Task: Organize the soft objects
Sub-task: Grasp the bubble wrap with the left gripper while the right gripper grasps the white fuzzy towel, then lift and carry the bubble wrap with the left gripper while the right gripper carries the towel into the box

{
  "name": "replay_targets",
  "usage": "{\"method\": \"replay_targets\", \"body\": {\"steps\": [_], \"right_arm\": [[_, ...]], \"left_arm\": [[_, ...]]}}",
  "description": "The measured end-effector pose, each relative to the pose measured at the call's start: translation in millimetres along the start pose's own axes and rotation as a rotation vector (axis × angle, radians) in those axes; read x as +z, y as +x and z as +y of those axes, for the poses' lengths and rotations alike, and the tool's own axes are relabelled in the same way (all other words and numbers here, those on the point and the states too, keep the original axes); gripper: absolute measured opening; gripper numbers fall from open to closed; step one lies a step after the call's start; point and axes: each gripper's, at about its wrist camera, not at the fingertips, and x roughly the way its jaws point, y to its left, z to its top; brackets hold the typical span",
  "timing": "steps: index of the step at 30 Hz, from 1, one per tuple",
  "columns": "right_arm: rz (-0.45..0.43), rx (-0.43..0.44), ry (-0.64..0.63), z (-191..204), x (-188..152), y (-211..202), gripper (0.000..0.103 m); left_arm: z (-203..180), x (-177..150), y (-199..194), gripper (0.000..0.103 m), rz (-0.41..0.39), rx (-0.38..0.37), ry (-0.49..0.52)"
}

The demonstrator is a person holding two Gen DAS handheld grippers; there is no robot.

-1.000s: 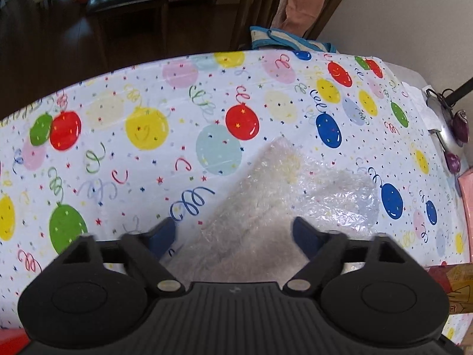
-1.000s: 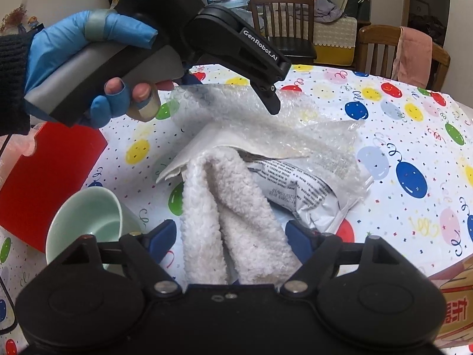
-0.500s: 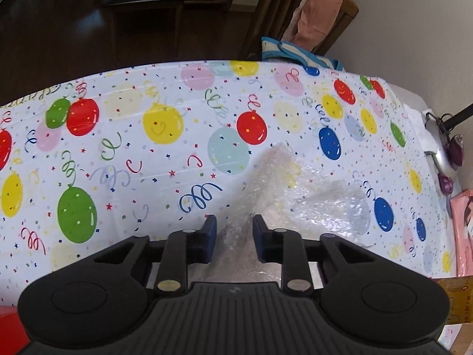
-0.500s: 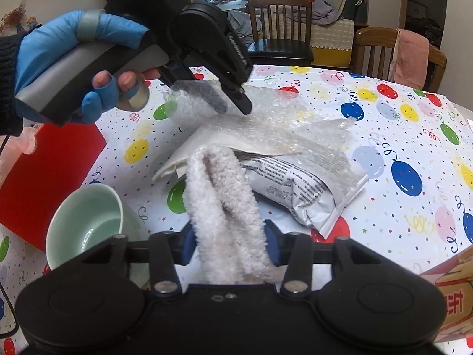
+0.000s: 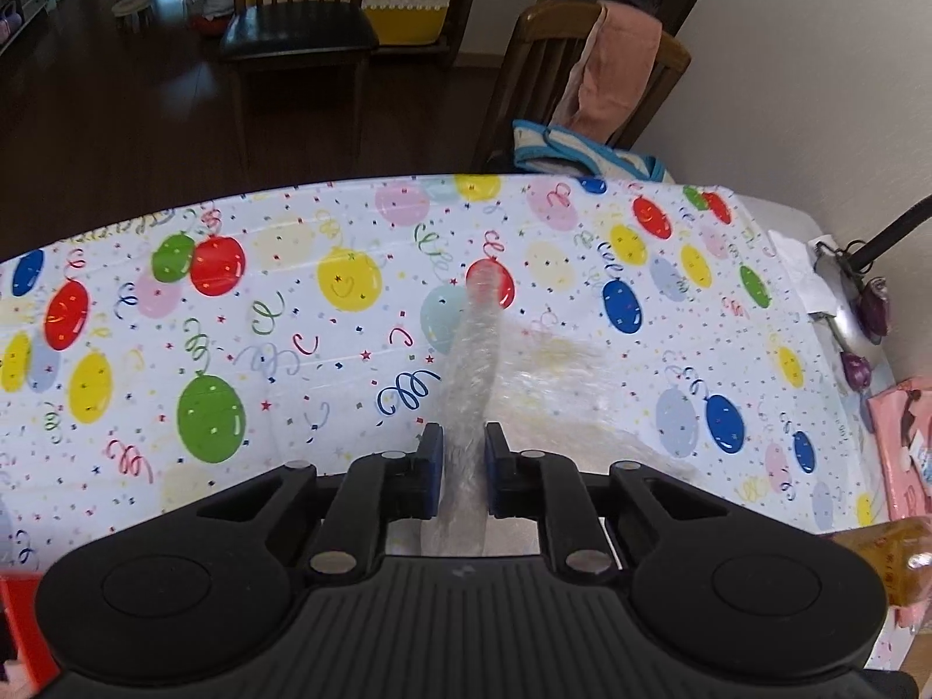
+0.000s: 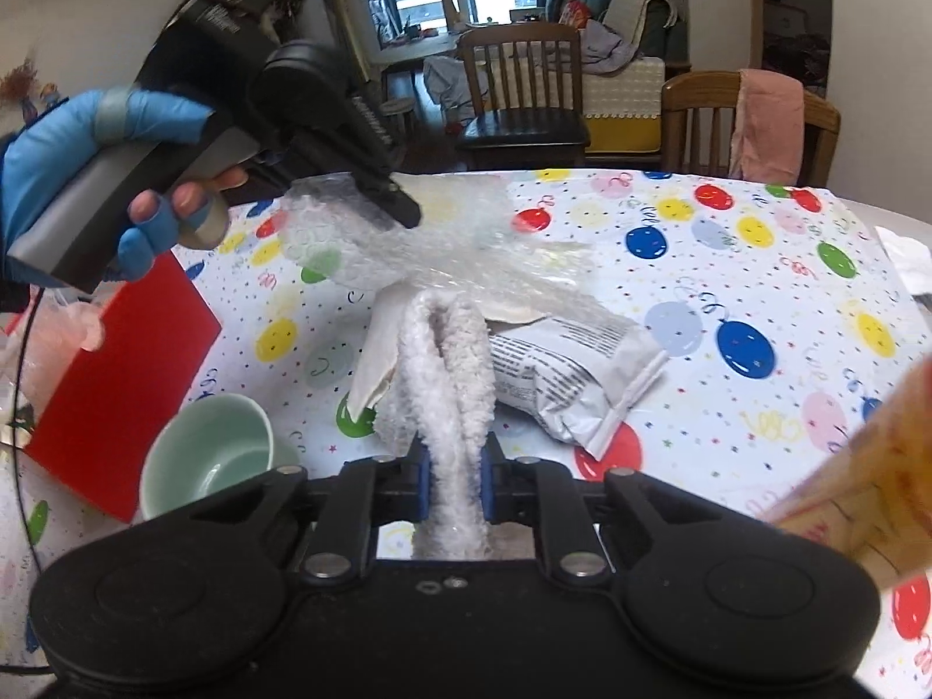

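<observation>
A clear sheet of bubble wrap lies over the heap on the balloon tablecloth. My left gripper pinches a bunched fold of it, its jaws still closing; the right wrist view shows that gripper lifting the sheet from above. A white fluffy towel hangs folded in two lobes, and my right gripper squeezes its near end, jaws still closing. A printed grey plastic bag lies under the bubble wrap, right of the towel.
A pale green cup stands left of my right gripper, a red box behind it. An orange carton juts in at the right. Pink packaging and a lamp base sit at the table's right edge; chairs stand beyond.
Both grippers have closed from wide open, the left onto the bubble wrap, the right onto the towel. Both have risen, drawing the wrap and towel upward.
</observation>
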Motion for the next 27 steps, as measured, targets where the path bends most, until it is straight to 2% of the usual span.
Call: {"method": "replay_targets", "body": {"steps": [9,18,27], "right_arm": [[-0.055,-0.037,0.047,-8.6,-7.3,-48.9,0.014],[-0.088,-0.049,0.049,-0.2,-12.6,-76.0,0.014],[-0.116,-0.039,0.051,7.4,-9.4,-87.7,0.014]], "left_arm": [[2.2,-18.6,-43.8,0.010,-0.036,-0.024,0.009],[9.7,-39.0,-76.4,0.007,-0.072,-0.043,-0.006],[19.7,-33.2,-119.3,0.007,-0.131,-0.047,-0.022]]}}
